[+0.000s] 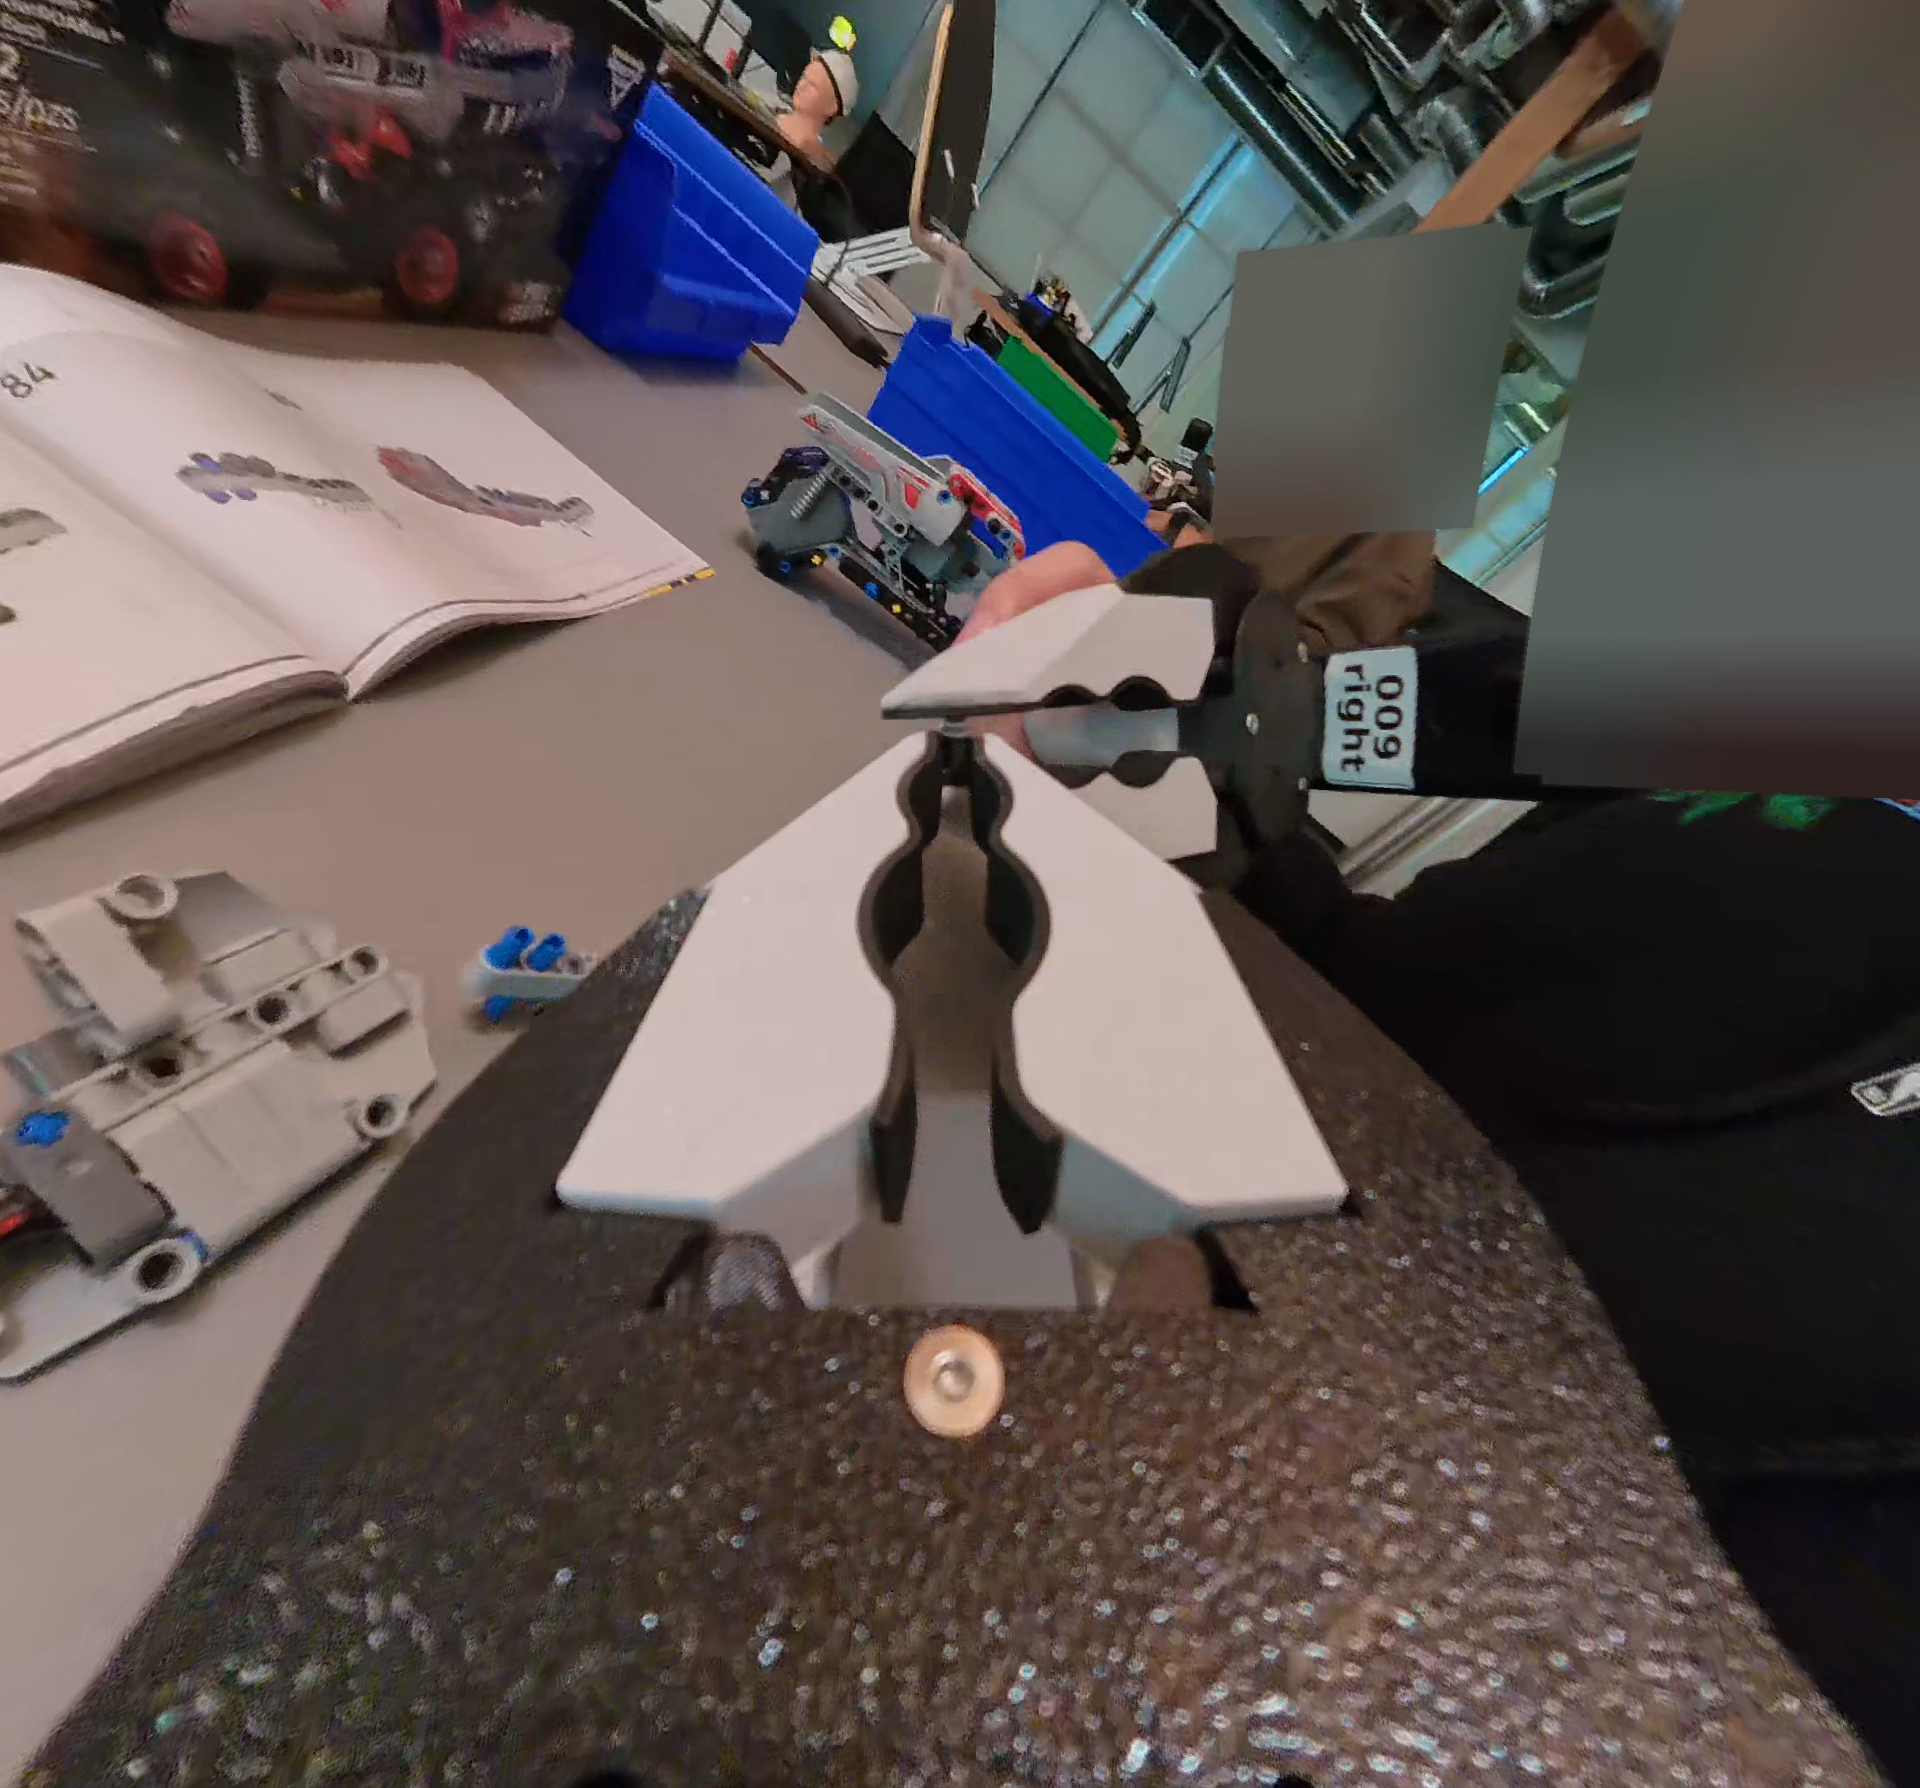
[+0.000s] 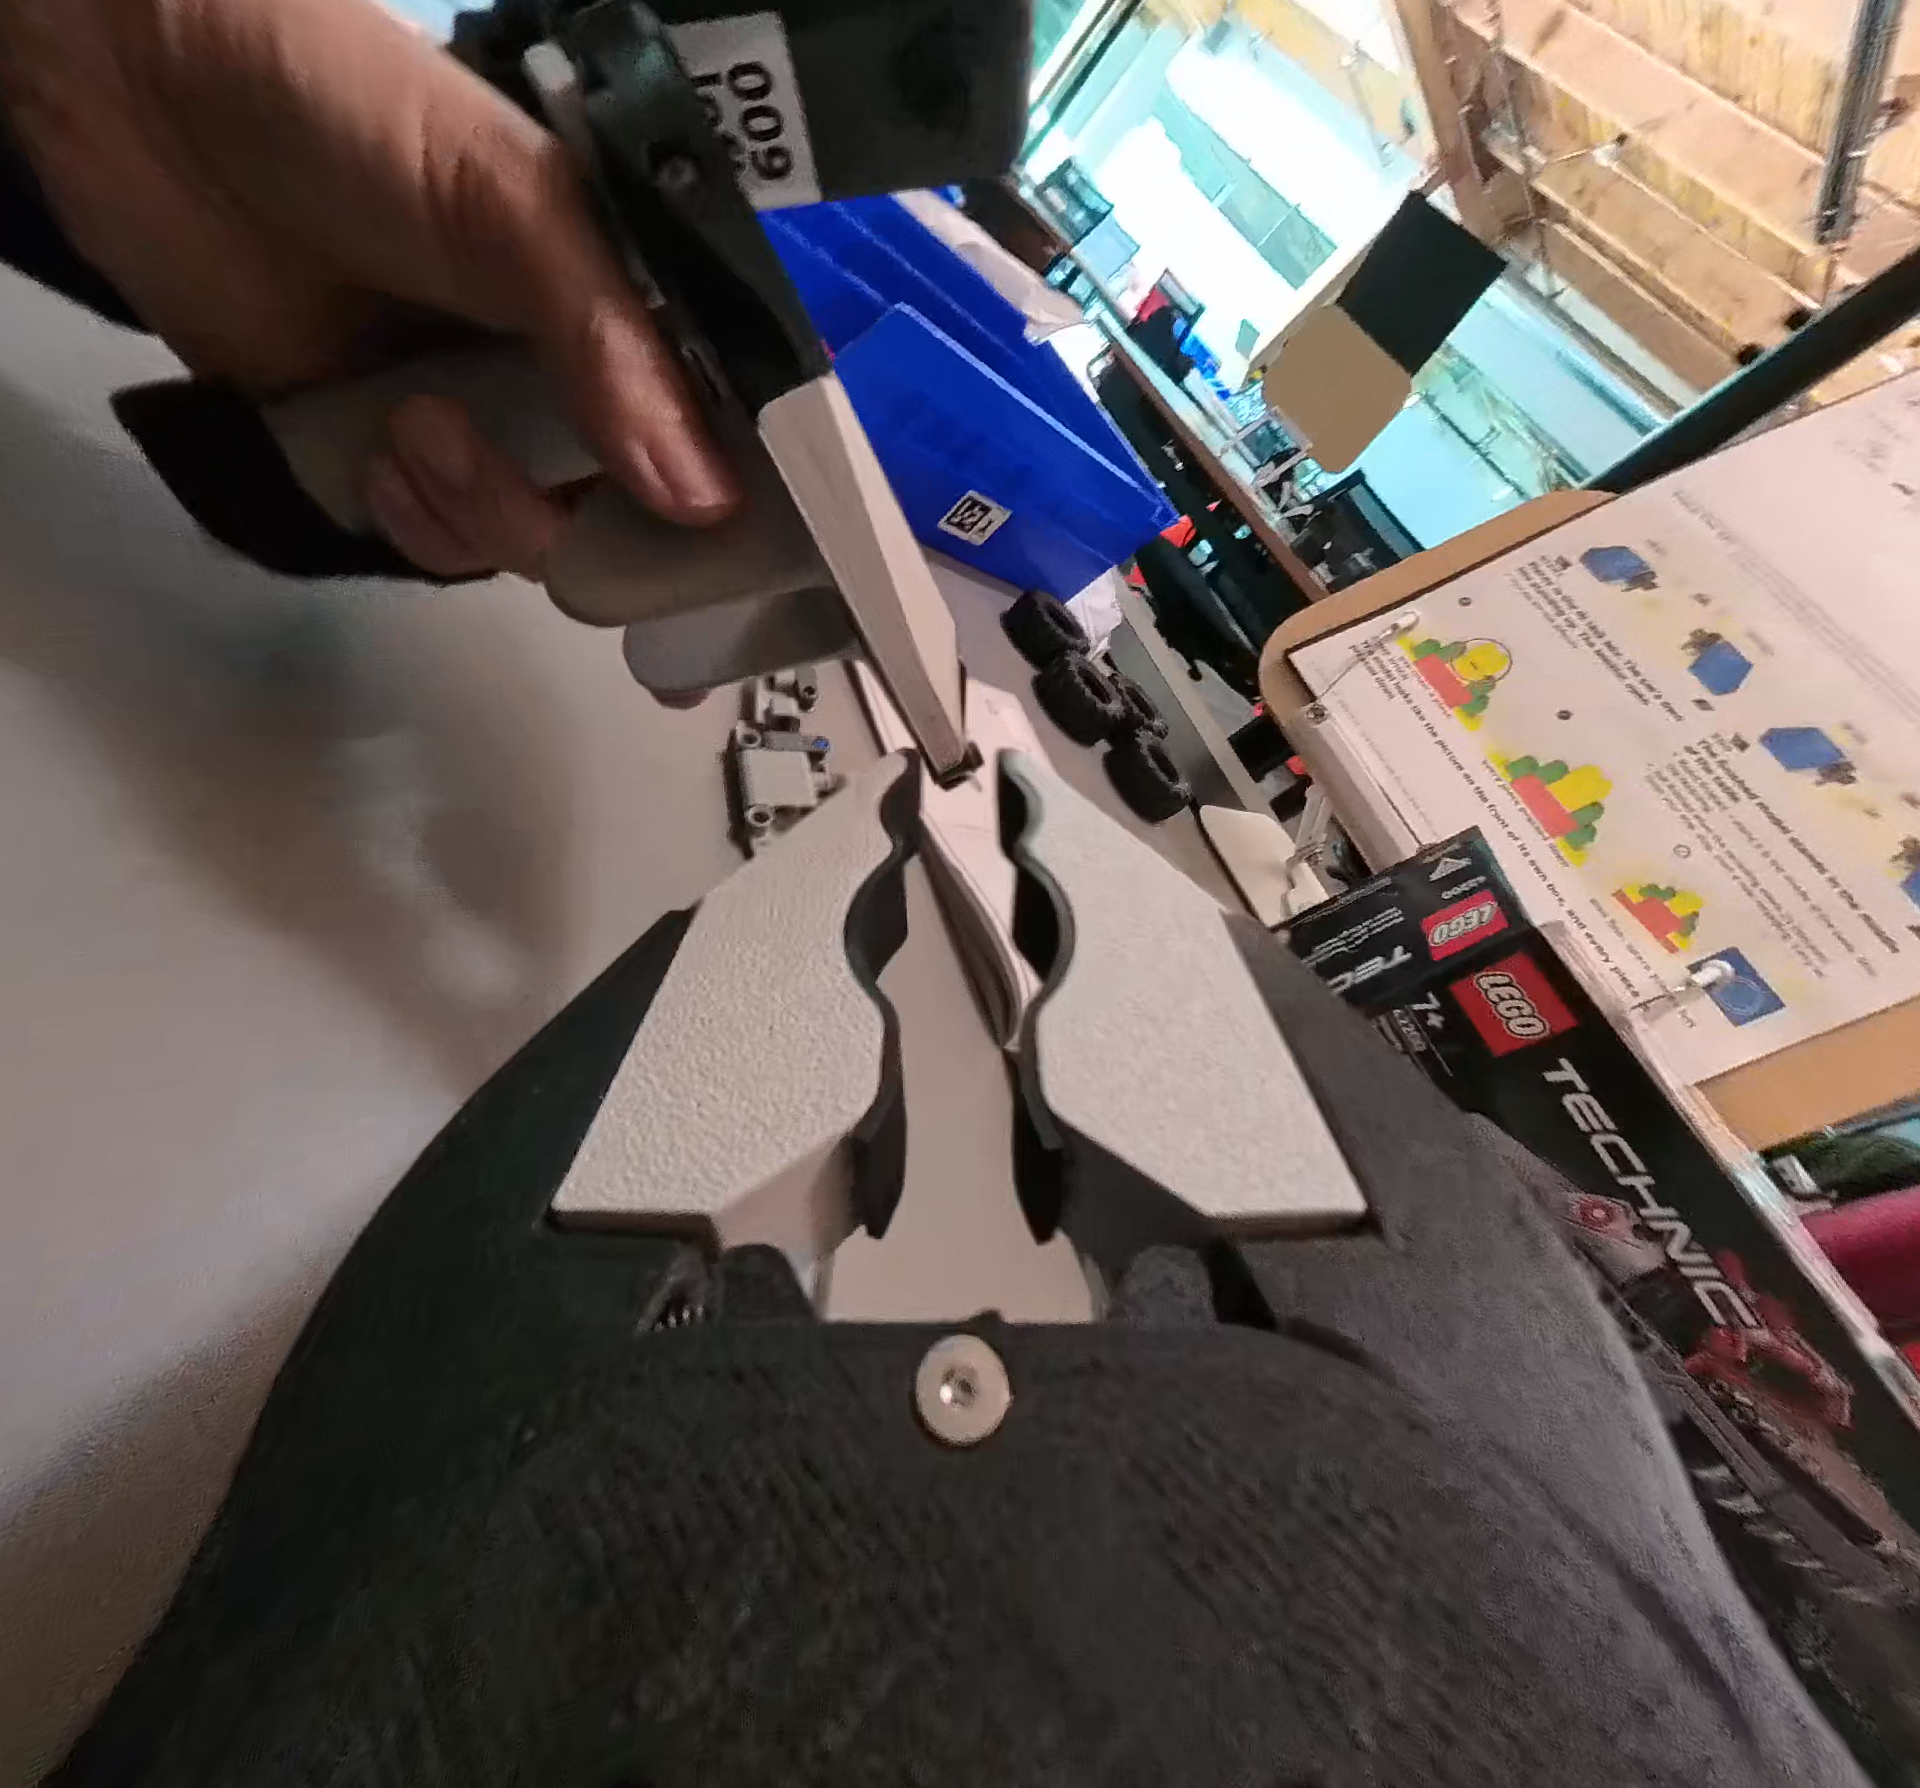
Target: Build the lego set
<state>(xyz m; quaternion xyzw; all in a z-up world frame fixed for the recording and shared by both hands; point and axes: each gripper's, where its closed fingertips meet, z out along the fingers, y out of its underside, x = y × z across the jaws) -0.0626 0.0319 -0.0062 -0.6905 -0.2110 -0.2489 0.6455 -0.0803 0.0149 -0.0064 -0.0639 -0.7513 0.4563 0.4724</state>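
Observation:
My left gripper (image 1: pixel 954 749) is shut on a small black Lego piece (image 2: pixel 962 764), pinched at the very fingertips and held above the table. In the right wrist view the left gripper (image 2: pixel 951 751) points down into the gap of my right gripper (image 2: pixel 958 770). The right gripper's jaws stand a little apart on either side of the piece, and it holds nothing. In the left wrist view the right gripper (image 1: pixel 935 712) comes in from the right, its tips right at my left tips. A grey Technic sub-assembly (image 1: pixel 197 1063) lies at lower left.
An open instruction booklet (image 1: pixel 312 512), the Lego box (image 1: pixel 312 97), blue bins (image 1: pixel 686 252) and a partly built model (image 1: pixel 883 523) sit on the grey table (image 1: pixel 582 762). A small grey part with blue pins (image 1: pixel 520 975) lies nearby. Black tyres (image 2: pixel 1091 689) and a picture sheet on a board (image 2: pixel 1662 751) show at right. The grippers are tip to tip, or close to it. My left gripper's tips are some 25 centimetres from the partly built model (image 1: pixel 883 523).

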